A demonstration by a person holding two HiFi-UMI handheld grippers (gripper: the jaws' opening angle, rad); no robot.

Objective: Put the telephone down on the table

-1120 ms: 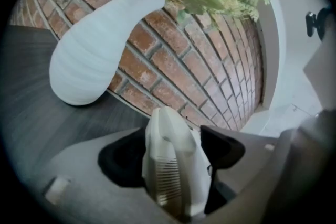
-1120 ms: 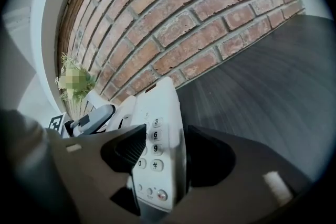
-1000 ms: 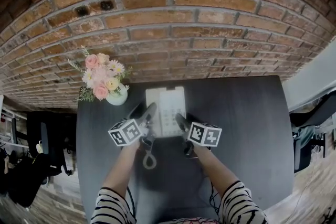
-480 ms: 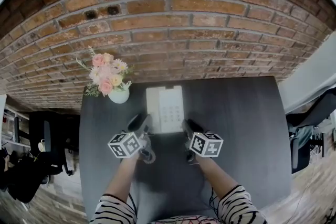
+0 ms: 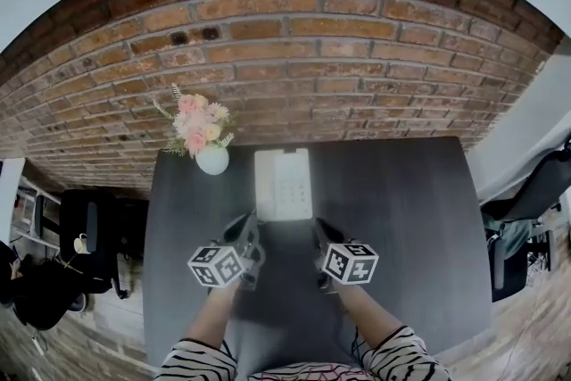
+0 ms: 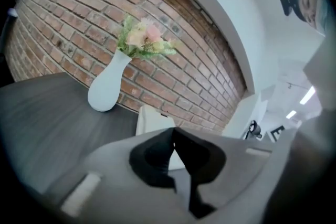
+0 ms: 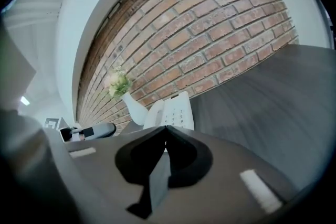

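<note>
Just now closed, pads tip to tip with nothing between them: left gripper (image 6: 174, 131), read along its own jaws. Likewise right gripper (image 7: 166, 128): just closed, tips touching, empty. Hover side by side over the near half of the dark table (image 5: 401, 219), each with its marker cube (image 5: 217, 265) toward the person, jaws aimed away toward the wall. Touch neither each other nor the telephone (image 5: 283, 185); sit just short of its near edge, one to either side of its line.

Lies flat on the table, that white telephone, in the far middle of the top. Runs lengthwise away from the person, far end toward the brick wall (image 5: 294, 76), near end toward the grippers. Carries the handset (image 5: 264, 183) along its left side and the keypad (image 5: 293, 189) on its right.

Shows no brand name; key digits too small to read. Only clear print: black-and-white squares on the cubes.

Stands just left of the telephone's far corner, apart from it: a white vase (image 5: 212, 160) of pink and cream flowers (image 5: 198, 125). Enter from the bottom edge behind the grippers: striped sleeves (image 5: 196, 361).
</note>
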